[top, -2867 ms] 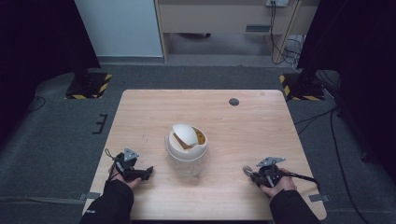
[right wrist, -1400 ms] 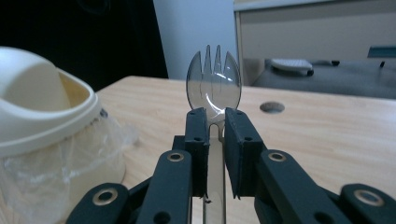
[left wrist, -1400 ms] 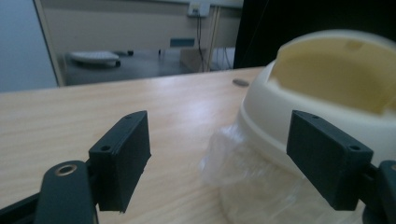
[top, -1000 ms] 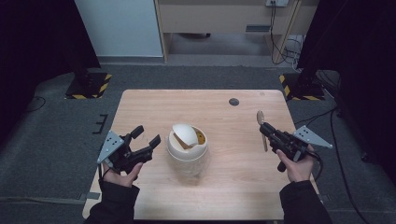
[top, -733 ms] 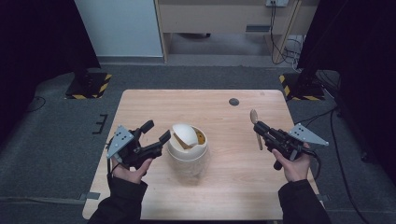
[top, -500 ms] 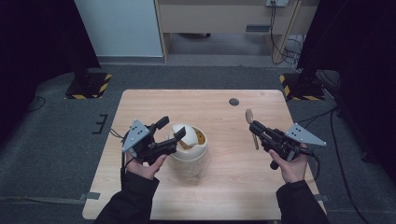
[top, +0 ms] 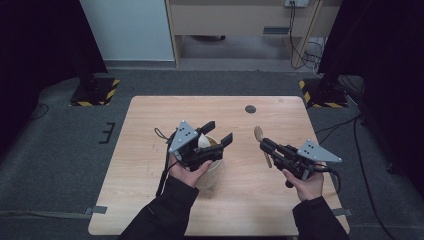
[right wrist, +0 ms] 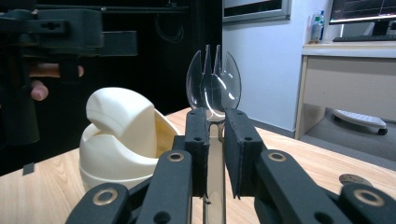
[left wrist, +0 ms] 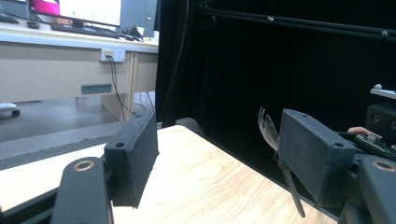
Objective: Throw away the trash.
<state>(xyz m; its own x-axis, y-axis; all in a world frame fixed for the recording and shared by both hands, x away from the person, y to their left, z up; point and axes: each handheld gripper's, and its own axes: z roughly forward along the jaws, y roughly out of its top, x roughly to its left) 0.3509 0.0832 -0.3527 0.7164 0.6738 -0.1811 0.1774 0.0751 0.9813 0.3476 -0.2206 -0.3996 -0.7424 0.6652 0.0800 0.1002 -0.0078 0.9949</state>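
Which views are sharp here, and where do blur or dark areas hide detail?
High view: evenly lit table, black surroundings. Left gripper view: dark curtain, soft close pads, clear spork faint. Right gripper view: spork and cream bin sharp, left gripper in shadow.

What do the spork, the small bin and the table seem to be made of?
Spork: clear plastic, probably; the wall behind shows through its glossy bowl and tines. It sits in the right claw.
Bin: cream plastic, most likely; smooth moulded curves, a soft sheen, and a swing lid.
Table: light wood or a wood-look laminate; grain lines run along its matte top, so which one stays open.
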